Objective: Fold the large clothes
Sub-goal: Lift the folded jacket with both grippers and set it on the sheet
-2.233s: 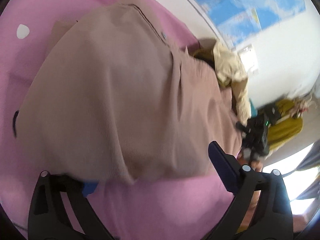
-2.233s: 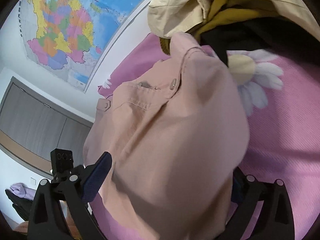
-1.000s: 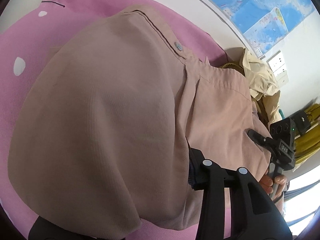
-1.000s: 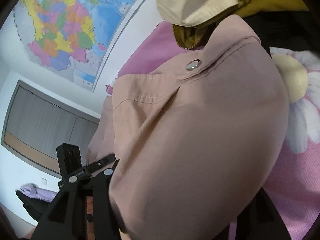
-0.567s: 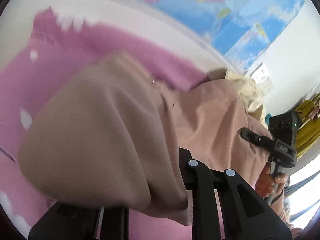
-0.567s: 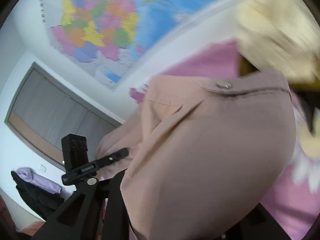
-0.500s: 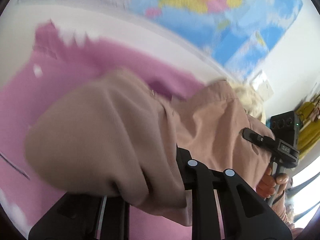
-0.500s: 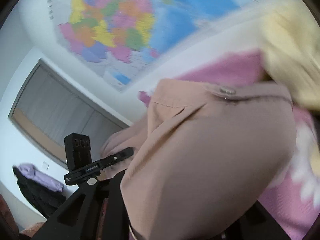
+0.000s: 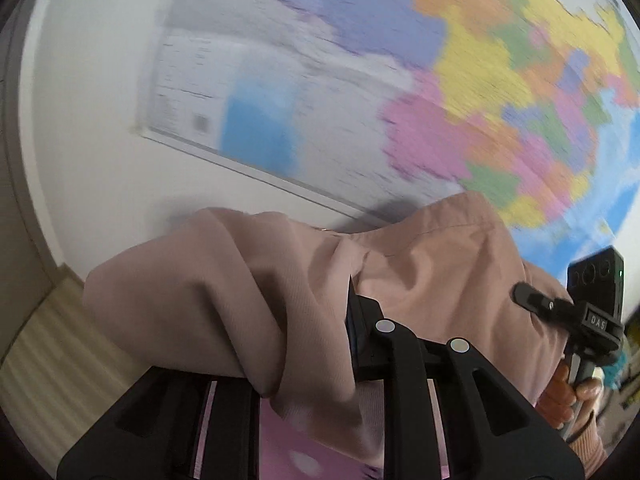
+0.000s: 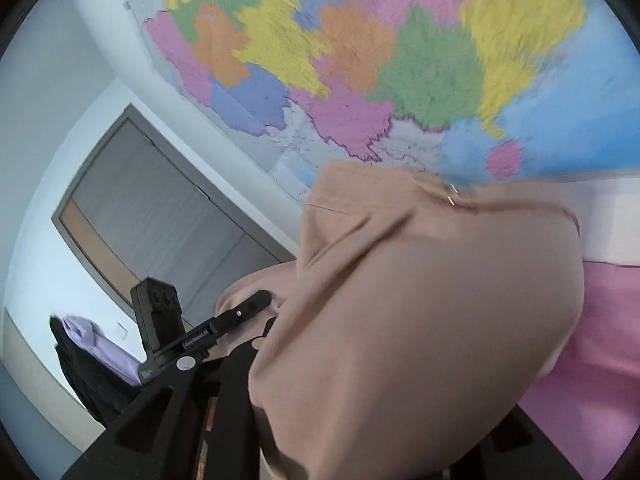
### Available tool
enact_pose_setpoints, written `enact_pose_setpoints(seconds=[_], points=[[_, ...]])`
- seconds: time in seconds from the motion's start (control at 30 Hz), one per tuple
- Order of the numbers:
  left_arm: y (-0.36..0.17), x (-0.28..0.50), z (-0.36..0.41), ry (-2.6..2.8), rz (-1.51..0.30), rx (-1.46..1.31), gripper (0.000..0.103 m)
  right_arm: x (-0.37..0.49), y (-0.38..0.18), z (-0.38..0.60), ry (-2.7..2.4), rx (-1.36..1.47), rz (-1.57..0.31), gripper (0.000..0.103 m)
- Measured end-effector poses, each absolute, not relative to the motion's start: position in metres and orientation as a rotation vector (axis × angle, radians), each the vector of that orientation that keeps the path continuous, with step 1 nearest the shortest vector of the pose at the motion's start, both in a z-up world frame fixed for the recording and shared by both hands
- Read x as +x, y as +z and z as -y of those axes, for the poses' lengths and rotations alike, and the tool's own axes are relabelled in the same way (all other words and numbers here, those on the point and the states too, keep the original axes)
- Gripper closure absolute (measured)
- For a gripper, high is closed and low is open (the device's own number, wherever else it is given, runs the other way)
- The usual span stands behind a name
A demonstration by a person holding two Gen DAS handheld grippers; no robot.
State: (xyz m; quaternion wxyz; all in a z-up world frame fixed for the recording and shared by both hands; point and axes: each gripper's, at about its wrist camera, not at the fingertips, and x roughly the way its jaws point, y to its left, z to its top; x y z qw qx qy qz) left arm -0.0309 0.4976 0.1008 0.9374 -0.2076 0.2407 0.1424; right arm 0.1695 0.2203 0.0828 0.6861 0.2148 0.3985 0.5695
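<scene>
A large dusty-pink garment (image 9: 224,300) is lifted off the bed and hangs between both grippers. My left gripper (image 9: 316,352) is shut on a fold of it; cloth drapes over its fingers. The right wrist view shows the same garment (image 10: 420,312) bulging over my right gripper (image 10: 320,408), which is shut on it, its fingertips hidden by cloth. The other hand's gripper shows in the left wrist view (image 9: 588,316) and in the right wrist view (image 10: 168,332). A metal snap button (image 10: 452,196) sits near the garment's top edge.
A coloured wall map (image 9: 480,80) fills the wall ahead, also in the right wrist view (image 10: 360,60). The pink bedsheet (image 10: 600,340) lies below right. A grey wardrobe door (image 10: 160,208) and a dark and lilac clothes pile (image 10: 92,348) stand at left.
Both grippers closed on the garment and lifted it off the pink bed. The views have swung up from the bed to the wall map.
</scene>
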Motion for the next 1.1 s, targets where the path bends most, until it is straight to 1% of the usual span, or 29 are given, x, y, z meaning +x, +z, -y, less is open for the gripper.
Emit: enact_pose_setpoints(seconds=[0.03, 0.07, 0.13, 0.2, 0.23, 0.27, 0.3, 0.4, 0.43, 0.47, 0.5, 0.53, 0.57, 0.6, 0.63, 0.67, 0.7, 0.73, 0.8, 0.83, 0.87, 0.9, 0.93, 1.0, 1.1], points=[[0.094, -0.03, -0.507, 0.299, -0.492, -0.427, 0.084, 0.173, 0.07, -0.231, 1.266, 0.466, -0.89, 0.085], [0.075, -0.029, -0.522, 0.315, -0.506, -0.448, 0.084, 0.176, 0.057, -0.238, 1.252, 0.464, -0.913, 0.085], [0.036, -0.026, -0.54, 0.327, -0.57, -0.486, 0.084, 0.182, 0.017, -0.252, 1.204, 0.441, -1.029, 0.084], [-0.008, -0.023, -0.553, 0.35, -0.667, -0.53, 0.083, 0.183, -0.022, -0.259, 1.131, 0.376, -1.148, 0.082], [-0.028, -0.024, -0.558, 0.353, -0.698, -0.563, 0.078, 0.183, -0.041, -0.258, 1.113, 0.365, -1.199, 0.077], [-0.04, -0.027, -0.564, 0.345, -0.708, -0.598, 0.069, 0.184, -0.053, -0.254, 1.104, 0.381, -1.238, 0.065], [-0.045, -0.03, -0.568, 0.337, -0.706, -0.629, 0.067, 0.185, -0.062, -0.246, 1.078, 0.413, -1.273, 0.059], [-0.046, -0.036, -0.578, 0.314, -0.701, -0.682, 0.062, 0.184, -0.058, -0.229, 1.064, 0.431, -1.28, 0.035], [-0.044, -0.036, -0.577, 0.319, -0.706, -0.677, 0.06, 0.182, -0.052, -0.219, 1.039, 0.415, -1.277, 0.016], [-0.043, -0.035, -0.576, 0.328, -0.719, -0.659, 0.057, 0.181, -0.049, -0.213, 1.049, 0.422, -1.269, 0.014], [-0.042, -0.035, -0.574, 0.341, -0.728, -0.641, 0.054, 0.178, -0.046, -0.204, 1.069, 0.429, -1.262, 0.014], [-0.04, -0.036, -0.572, 0.362, -0.741, -0.617, 0.047, 0.173, -0.041, -0.191, 1.072, 0.42, -1.251, 0.014], [-0.04, -0.037, -0.569, 0.379, -0.754, -0.602, 0.038, 0.171, -0.039, -0.187, 1.068, 0.405, -1.239, 0.018], [-0.038, -0.039, -0.565, 0.401, -0.761, -0.585, 0.037, 0.169, -0.038, -0.188, 1.064, 0.386, -1.231, 0.026], [-0.037, -0.041, -0.564, 0.416, -0.768, -0.569, 0.032, 0.166, -0.037, -0.188, 1.055, 0.347, -1.224, 0.045], [-0.033, -0.045, -0.559, 0.454, -0.777, -0.543, 0.026, 0.166, -0.039, -0.19, 1.052, 0.325, -1.237, 0.056], [-0.031, -0.05, -0.558, 0.482, -0.77, -0.524, 0.025, 0.164, -0.042, -0.192, 1.052, 0.323, -1.258, 0.062], [-0.026, -0.055, -0.554, 0.515, -0.758, -0.501, 0.025, 0.162, -0.044, -0.193, 1.047, 0.318, -1.273, 0.074], [-0.017, -0.064, -0.547, 0.589, -0.751, -0.465, 0.024, 0.164, -0.046, -0.203, 1.01, 0.286, -1.281, 0.075], [-0.011, -0.068, -0.542, 0.622, -0.738, -0.444, 0.022, 0.164, -0.047, -0.207, 0.996, 0.269, -1.284, 0.074], [-0.005, -0.076, -0.536, 0.65, -0.721, -0.422, 0.02, 0.161, -0.05, -0.203, 0.974, 0.252, -1.285, 0.063], [0.002, -0.081, -0.524, 0.664, -0.702, -0.381, 0.019, 0.159, -0.051, -0.203, 0.945, 0.232, -1.282, 0.056], [0.005, -0.082, -0.516, 0.66, -0.697, -0.356, 0.019, 0.158, -0.047, -0.2, 0.919, 0.214, -1.271, 0.046], [0.014, -0.084, -0.493, 0.628, -0.676, -0.283, 0.018, 0.152, -0.037, -0.192, 0.899, 0.203, -1.228, 0.045], [0.016, -0.076, -0.462, 0.52, -0.675, -0.225, 0.017, 0.132, -0.009, -0.177, 0.85, 0.093, -1.088, 0.045]])
